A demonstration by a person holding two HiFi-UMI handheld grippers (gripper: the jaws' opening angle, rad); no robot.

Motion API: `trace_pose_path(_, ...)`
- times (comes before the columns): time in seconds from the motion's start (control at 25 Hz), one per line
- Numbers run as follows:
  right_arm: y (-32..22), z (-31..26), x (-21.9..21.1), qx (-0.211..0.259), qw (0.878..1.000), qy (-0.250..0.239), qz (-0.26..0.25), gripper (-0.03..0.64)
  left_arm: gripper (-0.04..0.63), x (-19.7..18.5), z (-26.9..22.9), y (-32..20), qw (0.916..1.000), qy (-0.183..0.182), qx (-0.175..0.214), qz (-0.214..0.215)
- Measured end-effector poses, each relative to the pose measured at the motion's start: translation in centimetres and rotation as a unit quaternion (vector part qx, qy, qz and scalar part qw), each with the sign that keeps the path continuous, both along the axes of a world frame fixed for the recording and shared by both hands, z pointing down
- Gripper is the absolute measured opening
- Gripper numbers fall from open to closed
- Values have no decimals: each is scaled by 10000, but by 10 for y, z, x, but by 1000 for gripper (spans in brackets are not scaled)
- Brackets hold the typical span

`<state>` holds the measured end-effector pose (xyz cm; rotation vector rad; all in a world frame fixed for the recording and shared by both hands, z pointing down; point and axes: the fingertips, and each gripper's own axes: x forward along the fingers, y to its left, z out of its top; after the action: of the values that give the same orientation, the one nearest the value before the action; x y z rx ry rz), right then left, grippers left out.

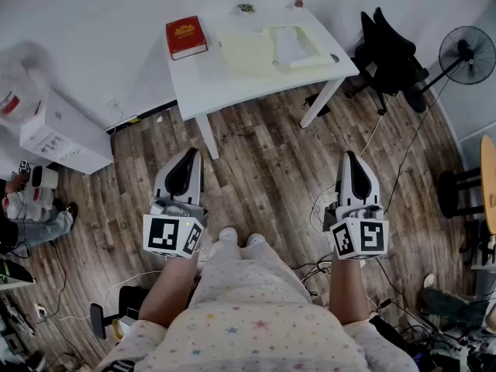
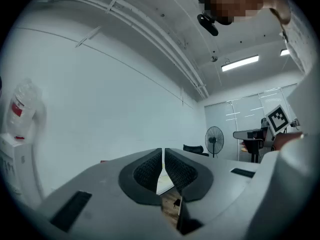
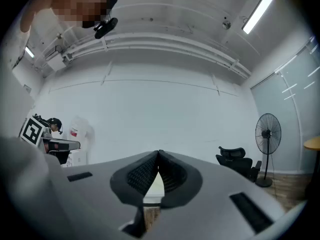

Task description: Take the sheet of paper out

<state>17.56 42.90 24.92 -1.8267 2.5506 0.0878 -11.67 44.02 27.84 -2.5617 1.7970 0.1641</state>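
Only the head view shows the top of the white worktop. It stands well ahead of the person, across a stretch of wood floor. On it lie a red book at the left end and a cream folder in the middle. The paper is a paler sheet at the folder's right part; whether it is tucked in or lying on top is too small to tell. Folder and paper together run lengthwise along the worktop, left to right and slightly skewed.

Both gripper views tilt up at wall and ceiling lights, with only a pale sliver of worktop showing through the slit between the jaws. They also show the fan and the black chair upright.

The left gripper and right gripper are held low over the floor, far from the paper. Each has its jaws pressed together at the tips with nothing between them.
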Motion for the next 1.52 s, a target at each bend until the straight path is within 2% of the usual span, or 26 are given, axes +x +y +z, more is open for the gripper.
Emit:
trace_pose_path(0.28, 14, -4, 23, -71, 9995, -307, 36, 0, 26, 25, -9, 17, 9999, 101, 105, 68)
trace_pose_path(0.44, 15, -9, 34, 21, 9996, -255, 73, 8, 28, 30, -10, 17, 9998, 157, 152, -5)
trace_pose_path(0.52, 14, -9, 37, -23, 9997, -241, -41, 69, 45, 34, -9, 14, 9997, 226, 111, -59)
trace_pose_path(0.6, 12, -9, 41, -48, 9995, -259, -172, 132, 138, 38, -9, 12, 9995, 288, 89, -108)
trace_pose_path(0.64, 10, -9, 44, -42, 9994, -277, -213, 155, 154, 40, -10, 12, 9994, 300, 107, -134)
trace_pose_path(0.88, 0, -10, 53, -31, 9986, -422, -318, 249, 236, 44, -16, 6, 9991, 184, 123, -359)
trace_pose_path(1.04, -14, -8, 51, -55, 9980, -508, -373, 290, 270, 46, -14, -5, 9994, -28, 51, -333)
trace_pose_path(1.24, -36, -4, 39, -81, 9977, -475, -477, 354, 287, 49, -15, -27, 9995, -122, 93, -269)
trace_pose_path(1.52, -91, 0, 24, -146, 9985, -390, -367, 373, 288, 33, -7, -94, 9998, -33, 105, -188)
